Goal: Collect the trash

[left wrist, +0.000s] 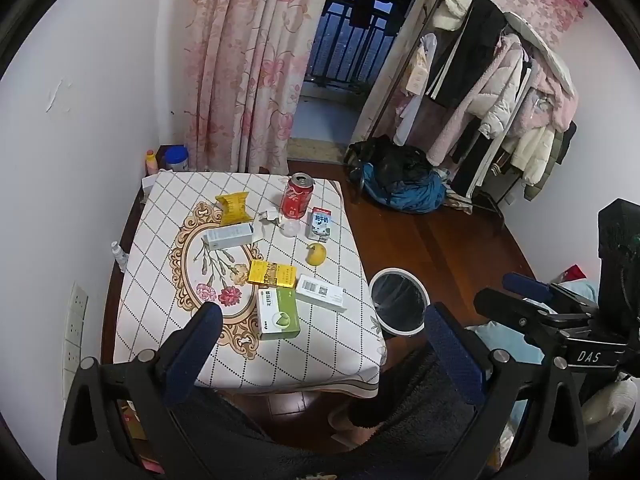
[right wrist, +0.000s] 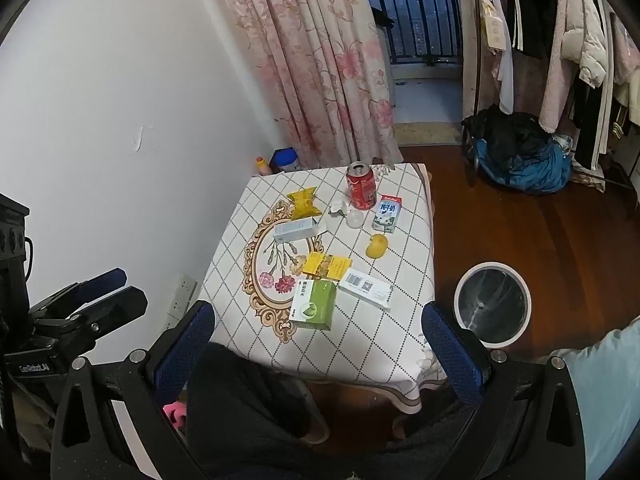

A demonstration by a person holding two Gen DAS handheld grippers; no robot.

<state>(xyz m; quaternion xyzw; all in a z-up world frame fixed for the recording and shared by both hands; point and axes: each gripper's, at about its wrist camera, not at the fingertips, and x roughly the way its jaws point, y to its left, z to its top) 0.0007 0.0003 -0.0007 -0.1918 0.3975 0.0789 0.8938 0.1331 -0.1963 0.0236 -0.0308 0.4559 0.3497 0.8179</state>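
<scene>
Trash lies on a small table with a checked cloth (left wrist: 168, 208) (right wrist: 404, 344): a red can (left wrist: 297, 197) (right wrist: 361, 186), a milk carton (left wrist: 320, 224) (right wrist: 387, 213), a yellow peel (left wrist: 316, 255) (right wrist: 377, 246), a green box (left wrist: 278, 314) (right wrist: 313, 305), a white barcode box (left wrist: 321, 293) (right wrist: 365, 288), a yellow box (left wrist: 271, 274) (right wrist: 326, 266), a long white box (left wrist: 228, 236) (right wrist: 296, 230) and a yellow packet (left wrist: 233, 209) (right wrist: 304, 202). A white-rimmed bin (left wrist: 399, 300) (right wrist: 494, 304) stands on the floor to the right. My left gripper (left wrist: 324, 344) and right gripper (right wrist: 320, 340) are both open and empty, held back from the table's near edge.
A floral curtain (left wrist: 248, 64) hangs behind the table, with jars (left wrist: 176, 159) in the corner. A clothes rack (left wrist: 500, 92) and a blue-black bundle (left wrist: 404, 184) occupy the right. The floor is dark wood. A person's dark-clad legs (right wrist: 248, 400) sit below the grippers.
</scene>
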